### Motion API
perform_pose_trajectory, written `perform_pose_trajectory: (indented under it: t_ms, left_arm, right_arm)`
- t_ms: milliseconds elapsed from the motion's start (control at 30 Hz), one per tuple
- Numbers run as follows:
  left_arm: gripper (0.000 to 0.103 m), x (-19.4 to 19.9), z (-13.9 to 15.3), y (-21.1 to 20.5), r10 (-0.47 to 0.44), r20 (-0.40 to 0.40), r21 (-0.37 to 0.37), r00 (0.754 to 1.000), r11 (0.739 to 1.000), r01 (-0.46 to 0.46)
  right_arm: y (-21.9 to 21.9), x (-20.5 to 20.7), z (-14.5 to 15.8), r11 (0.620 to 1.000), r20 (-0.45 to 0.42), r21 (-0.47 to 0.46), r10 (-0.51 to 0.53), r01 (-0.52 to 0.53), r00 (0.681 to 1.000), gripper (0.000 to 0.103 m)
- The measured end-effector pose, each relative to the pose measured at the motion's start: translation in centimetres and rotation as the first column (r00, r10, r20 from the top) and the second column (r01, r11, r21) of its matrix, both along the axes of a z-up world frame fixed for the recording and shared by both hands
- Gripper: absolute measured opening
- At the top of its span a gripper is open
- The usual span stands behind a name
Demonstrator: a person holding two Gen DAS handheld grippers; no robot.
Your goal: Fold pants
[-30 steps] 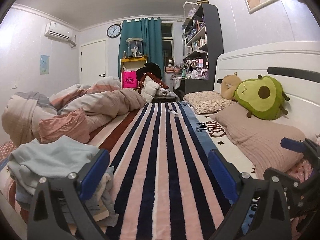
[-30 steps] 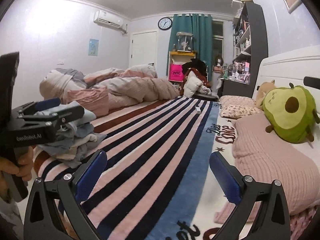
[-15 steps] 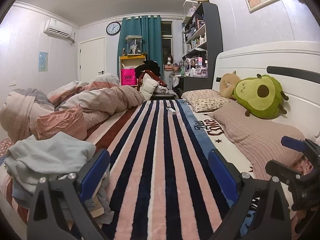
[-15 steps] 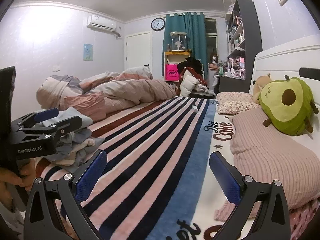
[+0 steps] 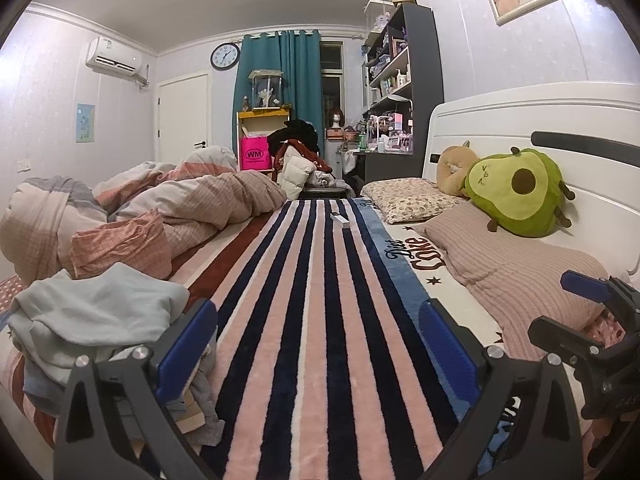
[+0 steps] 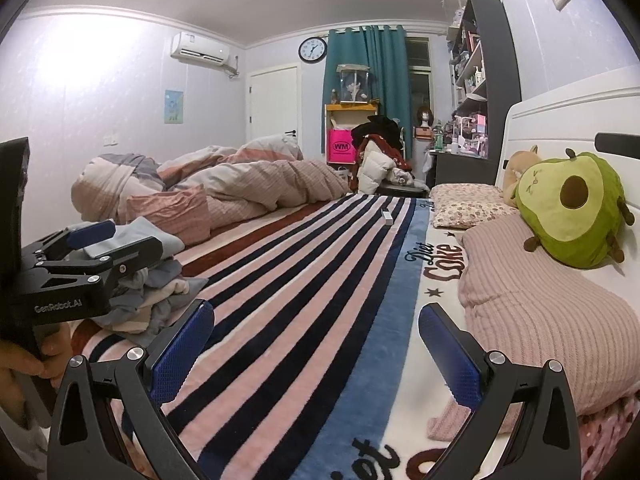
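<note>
A crumpled pile of clothes (image 5: 100,312) with a pale blue-grey garment on top lies at the near left edge of the striped bed blanket (image 5: 320,280); I cannot tell which piece is the pants. My left gripper (image 5: 318,344) hovers open over the blanket, its left finger beside the pile. My right gripper (image 6: 314,350) is open over the blanket's blue band, holding nothing. In the right wrist view the left gripper (image 6: 136,236) stands in front of the pile (image 6: 160,280), held by a hand (image 6: 24,364). The right gripper (image 5: 550,304) shows at the right edge of the left wrist view.
A bunched duvet (image 5: 180,200) fills the far left of the bed. Pillows (image 5: 512,276) and an avocado plush (image 5: 516,192) line the white headboard on the right. A small white box (image 5: 340,220) lies on the stripes far ahead. Shelves and clutter stand beyond the bed.
Both grippers have drifted only slightly. The right wrist view has turned a little to the right. Both stay open and the pile has not moved.
</note>
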State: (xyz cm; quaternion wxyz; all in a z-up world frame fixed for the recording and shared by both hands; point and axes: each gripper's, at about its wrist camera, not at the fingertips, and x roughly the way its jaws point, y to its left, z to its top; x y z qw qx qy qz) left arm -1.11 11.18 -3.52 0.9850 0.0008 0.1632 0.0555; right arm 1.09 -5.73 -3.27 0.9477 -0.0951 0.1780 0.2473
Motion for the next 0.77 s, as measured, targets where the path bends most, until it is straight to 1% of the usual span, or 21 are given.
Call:
perform_pose_trajectory:
  t_ms: [600,667,767]
  left_arm:
    - [0.1,-0.03,-0.04,-0.31,-0.006,0.001,-0.001,1.0,1.0,0.006]
    - [0.1,-0.02,-0.09,-0.37,-0.019,-0.005,0.001,1.0,1.0,0.019]
    - [0.1,-0.09,0.1,-0.26,-0.006,0.002,0.002,1.0,1.0,0.006]
  right_arm:
    - [-0.41,0.16,0.1,1.0,-0.002,0.006,-0.004,0.004,1.0,0.102]
    - [-0.43,0.18,0.11,1.0,-0.004,0.006,-0.005,0.005,1.0,0.102]
    - [-0.68,0.16,0.14,1.0,-0.005,0.01,-0.009,0.009,1.0,0.102]
